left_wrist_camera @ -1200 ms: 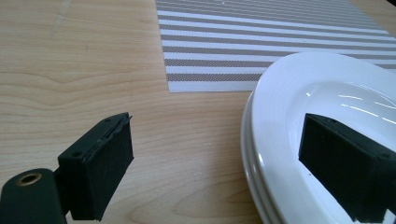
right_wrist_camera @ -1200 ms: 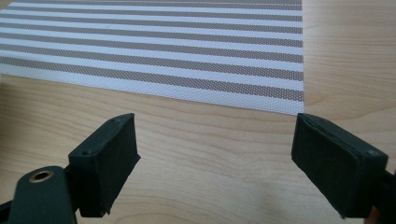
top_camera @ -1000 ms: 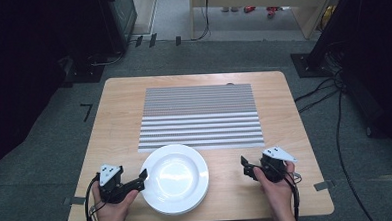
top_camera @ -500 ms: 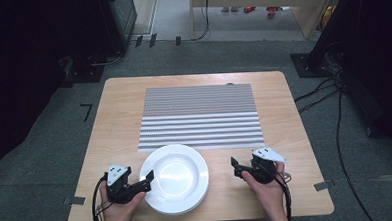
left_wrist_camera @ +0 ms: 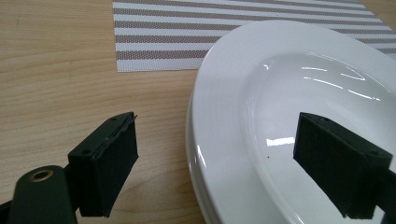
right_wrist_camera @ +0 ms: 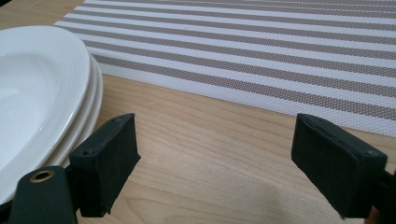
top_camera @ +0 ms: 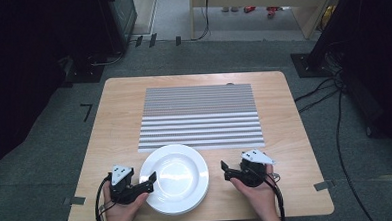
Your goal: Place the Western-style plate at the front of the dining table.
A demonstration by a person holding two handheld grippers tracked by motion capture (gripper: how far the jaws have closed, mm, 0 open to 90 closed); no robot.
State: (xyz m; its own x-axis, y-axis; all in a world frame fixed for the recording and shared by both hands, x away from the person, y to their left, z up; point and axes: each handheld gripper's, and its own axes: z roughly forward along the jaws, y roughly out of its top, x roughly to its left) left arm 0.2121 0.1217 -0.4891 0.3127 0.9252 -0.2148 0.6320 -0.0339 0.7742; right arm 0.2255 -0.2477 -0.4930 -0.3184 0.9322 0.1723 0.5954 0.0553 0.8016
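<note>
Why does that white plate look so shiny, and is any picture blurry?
High view: soft glare patch in the plate centre, dark room around the table. Left gripper view: sharp streaks of ceiling light on the plate. Right gripper view: the striped mat softens toward the top; jaws cast faint shadows on the wood.

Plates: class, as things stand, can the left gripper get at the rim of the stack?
Probably yes. The left gripper is open, its jaws already astride the rim of the plates, with nothing between.

Black tools (top_camera: 146,182), grey three-cornered plates, trailing cables.
</note>
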